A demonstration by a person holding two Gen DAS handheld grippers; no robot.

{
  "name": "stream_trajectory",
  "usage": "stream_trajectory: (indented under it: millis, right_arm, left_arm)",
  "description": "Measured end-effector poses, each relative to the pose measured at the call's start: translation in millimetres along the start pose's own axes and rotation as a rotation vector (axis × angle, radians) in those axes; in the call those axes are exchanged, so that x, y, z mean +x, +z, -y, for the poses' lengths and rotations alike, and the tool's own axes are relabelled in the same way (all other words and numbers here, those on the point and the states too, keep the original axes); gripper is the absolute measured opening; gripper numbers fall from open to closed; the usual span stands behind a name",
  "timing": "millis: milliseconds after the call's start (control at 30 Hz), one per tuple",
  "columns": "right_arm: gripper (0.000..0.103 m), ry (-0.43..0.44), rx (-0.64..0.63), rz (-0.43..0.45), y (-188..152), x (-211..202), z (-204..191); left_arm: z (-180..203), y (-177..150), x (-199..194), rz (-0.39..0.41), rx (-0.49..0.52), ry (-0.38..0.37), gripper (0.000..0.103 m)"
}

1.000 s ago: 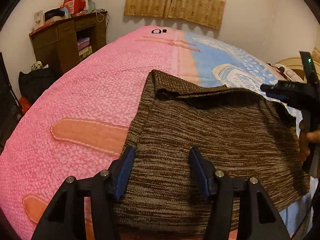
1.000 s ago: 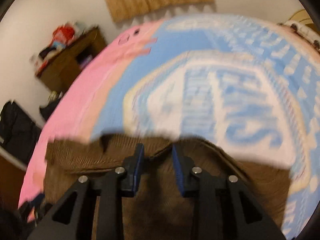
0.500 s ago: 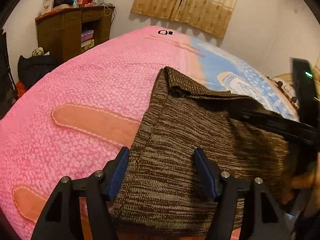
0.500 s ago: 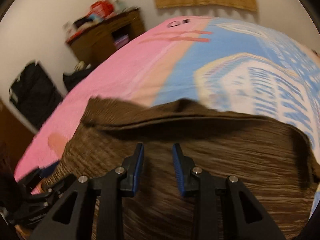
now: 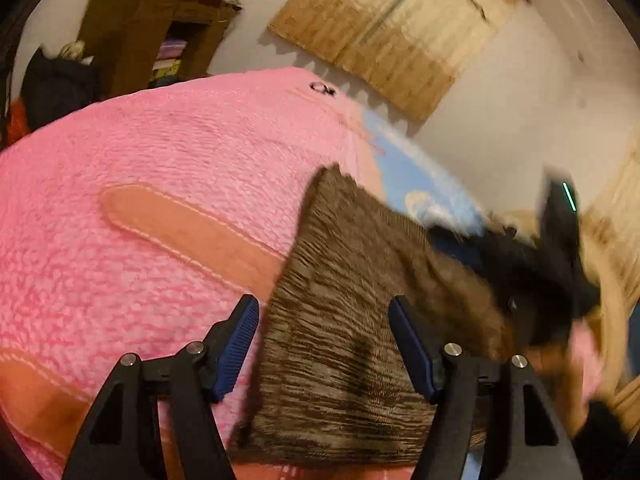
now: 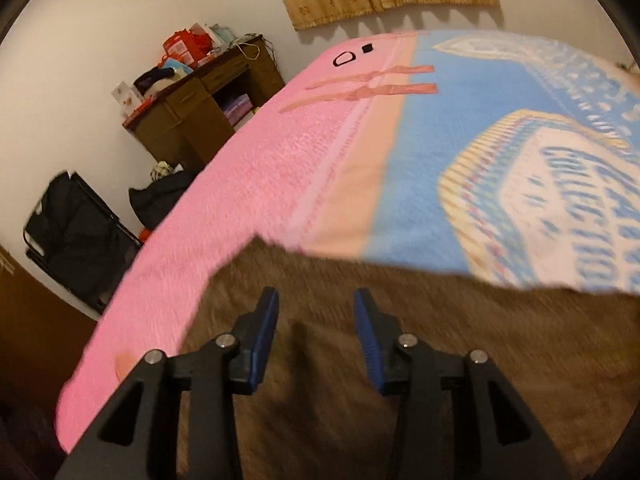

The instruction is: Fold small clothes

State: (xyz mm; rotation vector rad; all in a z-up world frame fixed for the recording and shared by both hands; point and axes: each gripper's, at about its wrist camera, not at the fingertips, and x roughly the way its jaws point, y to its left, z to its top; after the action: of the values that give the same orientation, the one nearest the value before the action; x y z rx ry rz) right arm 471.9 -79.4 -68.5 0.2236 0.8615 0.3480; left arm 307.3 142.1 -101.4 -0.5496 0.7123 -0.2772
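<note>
A: How far along is the fold?

B: Partly, by the look of it. The left gripper [image 5: 324, 344] hangs spread wide, holding nothing, the brown knit garment [image 5: 352, 340] lying doubled on the bed [image 5: 140, 152] just ahead.

A: And rightward?

B: The right gripper [image 6: 316, 336] also gapes empty above it; another fold likely remains.

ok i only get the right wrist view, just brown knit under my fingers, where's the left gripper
observer: The left gripper is open over the near left part of the brown knit garment.
operator: is it pinching the cloth
observer: No. One finger hangs over the pink blanket, the other over the knit, with the garment's left edge between them.
operator: can you see my gripper from there
observer: Yes. The right gripper shows in the left view as a dark blur at the garment's right side.
</note>
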Motion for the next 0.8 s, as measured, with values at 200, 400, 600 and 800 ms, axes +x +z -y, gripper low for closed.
stream_trajectory:
  millis: [200,400,600,800]
  right_arm:
    - [0.056,-0.038,0.072,0.096,-65.9,-108.6,48.0]
    - [0.066,-0.23,0.11,0.215,-139.7,-211.7,92.7]
    - [0.078,-0.308,0.241,0.26,-179.9,-250.9,133.9]
    - [0.078,-0.353,0.281,0.203,-195.8,-251.5,162.1]
  left_arm:
    - [-4.2,12.2,-41.8,0.071,0.066,0.099,0.068]
    - [19.5,4.4,-38.9,-0.007,0.26,0.077,0.068]
    - [31.7,-10.8,-7.7,-0.118,0.318,0.1,0.068]
    - [25.5,-17.5,-10.0,-0.151,0.253,0.039,0.068]
